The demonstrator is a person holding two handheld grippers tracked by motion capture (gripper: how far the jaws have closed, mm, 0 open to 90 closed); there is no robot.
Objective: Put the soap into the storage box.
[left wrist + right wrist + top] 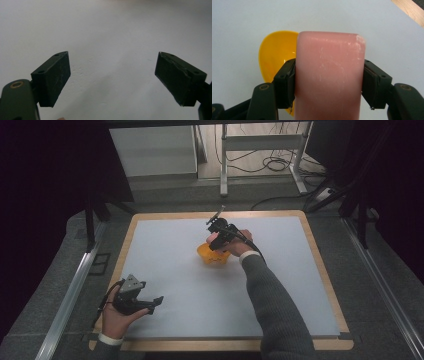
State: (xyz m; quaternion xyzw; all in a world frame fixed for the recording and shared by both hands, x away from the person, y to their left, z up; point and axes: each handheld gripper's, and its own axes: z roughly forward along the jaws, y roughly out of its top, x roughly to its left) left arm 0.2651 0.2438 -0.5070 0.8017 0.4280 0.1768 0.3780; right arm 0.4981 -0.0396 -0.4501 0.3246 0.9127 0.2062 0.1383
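Note:
My right gripper (329,82) is shut on a pink block (329,75), smooth and rounded at its corners, and holds it just above a yellow bowl (277,52). In the high view the right gripper (220,237) hangs over the yellow bowl (214,256) near the middle of the white mat (175,270); a bit of the pink block (211,239) shows by the hand. My left gripper (152,304) rests low at the mat's front left, held in a hand. Its jaws stand wide apart with only bare mat between them, as the left gripper (112,77) view shows.
The white mat lies on a wooden board (320,270) whose rim frames it. A metal table frame (260,150) and cables (275,165) stand on the floor beyond the far edge. Grey padded surface (380,290) surrounds the board.

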